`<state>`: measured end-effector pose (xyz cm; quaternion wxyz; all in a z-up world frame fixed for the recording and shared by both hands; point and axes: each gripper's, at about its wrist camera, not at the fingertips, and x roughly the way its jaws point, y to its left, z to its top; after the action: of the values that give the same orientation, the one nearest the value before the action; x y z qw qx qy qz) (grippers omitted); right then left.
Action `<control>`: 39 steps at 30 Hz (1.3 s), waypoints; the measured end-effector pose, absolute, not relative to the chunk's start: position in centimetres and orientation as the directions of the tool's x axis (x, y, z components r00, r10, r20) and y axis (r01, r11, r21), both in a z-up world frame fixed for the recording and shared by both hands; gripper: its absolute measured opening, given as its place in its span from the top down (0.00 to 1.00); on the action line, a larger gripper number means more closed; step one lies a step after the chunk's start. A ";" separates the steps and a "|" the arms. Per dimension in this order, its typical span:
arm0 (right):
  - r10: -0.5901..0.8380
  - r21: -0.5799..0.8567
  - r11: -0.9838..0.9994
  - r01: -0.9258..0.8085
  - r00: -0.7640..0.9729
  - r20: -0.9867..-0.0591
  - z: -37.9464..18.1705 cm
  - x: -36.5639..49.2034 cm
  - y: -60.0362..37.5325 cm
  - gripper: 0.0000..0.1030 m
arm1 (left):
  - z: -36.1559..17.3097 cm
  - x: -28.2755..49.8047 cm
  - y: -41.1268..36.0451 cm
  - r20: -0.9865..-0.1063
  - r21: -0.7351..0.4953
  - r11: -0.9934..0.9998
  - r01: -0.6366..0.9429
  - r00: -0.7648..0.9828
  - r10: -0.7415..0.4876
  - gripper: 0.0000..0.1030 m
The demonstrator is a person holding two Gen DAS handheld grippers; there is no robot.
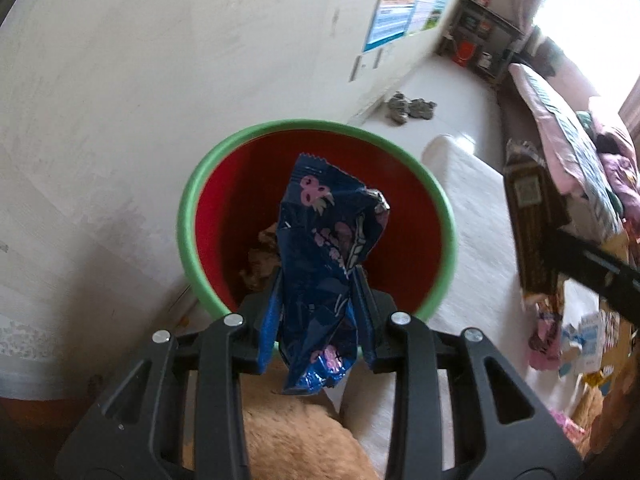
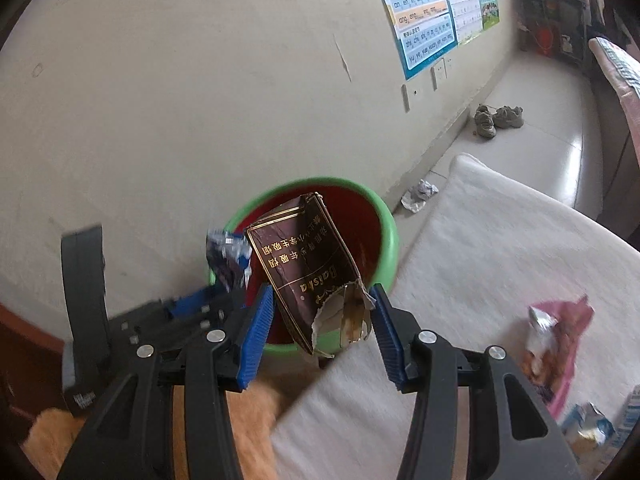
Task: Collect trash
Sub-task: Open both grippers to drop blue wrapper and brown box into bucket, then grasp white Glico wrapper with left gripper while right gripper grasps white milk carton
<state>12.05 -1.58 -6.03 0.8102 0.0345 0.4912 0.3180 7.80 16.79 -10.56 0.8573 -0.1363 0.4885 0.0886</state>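
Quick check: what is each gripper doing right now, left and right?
Left gripper: jaws closed on the blue snack wrapper, above the green-rimmed bin.
Right gripper: jaws closed on the torn brown cigarette pack.

Glossy foil wrapper (image 1: 324,264); creased cardboard pack (image 2: 308,268).

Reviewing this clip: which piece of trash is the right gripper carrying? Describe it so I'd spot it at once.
Start at the red bin with the green rim standing by the wall. Just in front of it, between the right gripper's blue-padded jaws, is a dark brown cigarette pack. Its gold lettering and torn-open end set it apart from the crumpled blue wrapper beside it.
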 end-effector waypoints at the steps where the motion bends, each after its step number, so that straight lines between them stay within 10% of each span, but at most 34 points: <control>1: 0.549 0.369 0.798 -0.477 0.323 -0.771 -6.0 12.4 -1.3 0.49 | -10.6 7.8 17.0 -0.860 -0.145 0.943 -0.300 0.510 0.030 0.60; 7: 0.567 0.395 0.795 -0.460 0.334 -0.753 -5.7 12.7 -1.8 0.41 | -11.0 7.3 17.1 -0.853 -0.160 0.935 -0.315 0.522 0.030 0.43; 21: 0.476 0.350 0.869 -0.350 0.399 -0.784 -4.8 7.1 -15.7 0.37 | -11.4 5.0 12.9 -0.854 -0.207 0.954 -0.216 0.515 -0.069 0.40; 39: 0.230 0.236 0.971 -0.026 0.353 -0.907 -11.7 -0.1 -29.1 0.34 | -15.9 0.7 -6.7 -0.918 -0.198 0.881 0.429 0.235 -0.321 0.32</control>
<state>-0.10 -29.14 -11.72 0.8175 0.0903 0.5633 0.0783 0.73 -6.70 -15.94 0.7843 0.0474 0.5705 -0.2390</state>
